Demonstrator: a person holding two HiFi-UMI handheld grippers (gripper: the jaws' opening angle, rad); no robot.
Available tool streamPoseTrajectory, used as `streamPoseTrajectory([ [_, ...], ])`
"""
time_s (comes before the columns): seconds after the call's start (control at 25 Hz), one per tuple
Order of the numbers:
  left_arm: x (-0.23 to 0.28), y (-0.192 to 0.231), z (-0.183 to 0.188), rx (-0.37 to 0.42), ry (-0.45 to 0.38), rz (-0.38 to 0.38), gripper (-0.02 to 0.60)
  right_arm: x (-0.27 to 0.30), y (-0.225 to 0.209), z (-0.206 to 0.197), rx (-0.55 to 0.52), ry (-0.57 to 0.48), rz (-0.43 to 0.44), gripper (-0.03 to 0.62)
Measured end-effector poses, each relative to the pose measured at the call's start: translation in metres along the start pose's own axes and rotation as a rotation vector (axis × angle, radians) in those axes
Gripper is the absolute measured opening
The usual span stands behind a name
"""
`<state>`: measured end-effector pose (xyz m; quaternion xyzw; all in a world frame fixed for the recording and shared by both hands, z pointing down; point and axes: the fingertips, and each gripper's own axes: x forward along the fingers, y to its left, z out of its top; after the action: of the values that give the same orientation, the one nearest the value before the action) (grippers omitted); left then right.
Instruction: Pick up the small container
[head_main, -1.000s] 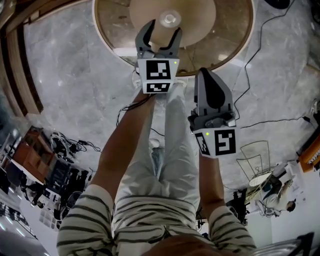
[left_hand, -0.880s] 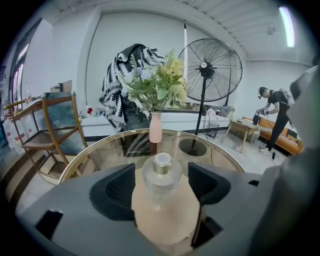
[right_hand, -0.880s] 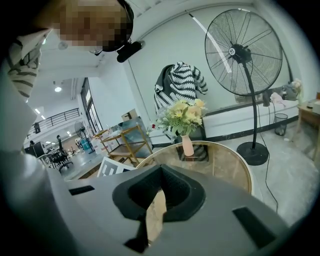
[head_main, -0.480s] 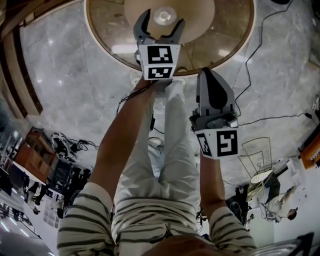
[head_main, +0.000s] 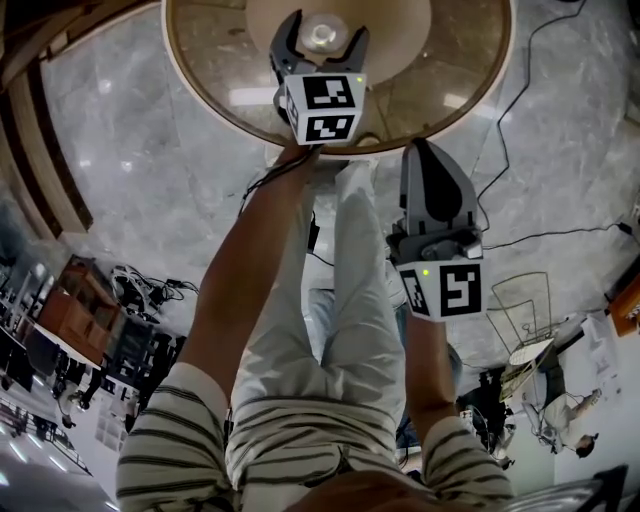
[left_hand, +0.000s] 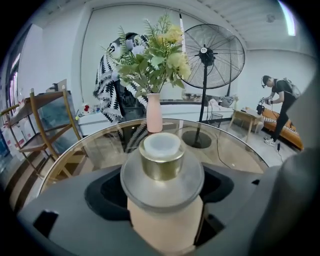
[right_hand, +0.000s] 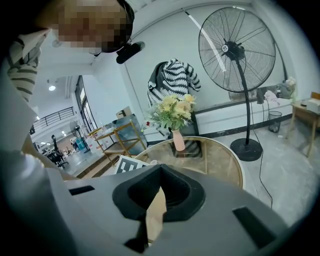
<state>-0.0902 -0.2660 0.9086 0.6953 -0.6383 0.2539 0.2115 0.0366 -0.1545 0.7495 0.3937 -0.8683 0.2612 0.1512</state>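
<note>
- Container check: small container (left_hand: 162, 215), peach body, flat silver lid with a gold knob, upright on the glass table (head_main: 430, 90), just inside its near rim.
- Left gripper (head_main: 322, 36) reached in over the table, jaws spread wide to either side of the container, pads not seen pressing on it; nothing gripped yet.
- Recommended for the step in hand: centre the body between the pads, below the wide lid, then close squarely and evenly; lift straight up off the table.
- Risk, as judged: smooth rounded body liable to slip or tip on the glass if pinched off-centre or by the lid alone.
- Right gripper (head_main: 428, 160) held off the table, short of its near rim, jaws closed together, empty.
- Vase of flowers (left_hand: 154, 112) further in on the table, well clear of the grasp.
</note>
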Motion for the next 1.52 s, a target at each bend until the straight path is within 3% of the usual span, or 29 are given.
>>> streamPoseTrajectory([
  [0.24,0.004,0.003,-0.003,-0.008,0.007,0.027,0.321,0.001,-0.002,0.0,0.001,0.004,-0.001,0.008],
  [0.6,0.001,0.003,-0.004,-0.005,0.042,0.009,0.327,-0.006,-0.003,0.003,0.001,-0.008,-0.014,0.008],
  [0.88,-0.021,0.005,0.004,-0.004,0.02,-0.003,0.327,-0.016,0.011,0.003,-0.005,-0.037,-0.011,0.008],
  [1.52,-0.124,0.006,0.117,-0.02,-0.083,-0.02,0.327,-0.074,0.045,0.081,-0.045,-0.117,-0.059,0.008],
])
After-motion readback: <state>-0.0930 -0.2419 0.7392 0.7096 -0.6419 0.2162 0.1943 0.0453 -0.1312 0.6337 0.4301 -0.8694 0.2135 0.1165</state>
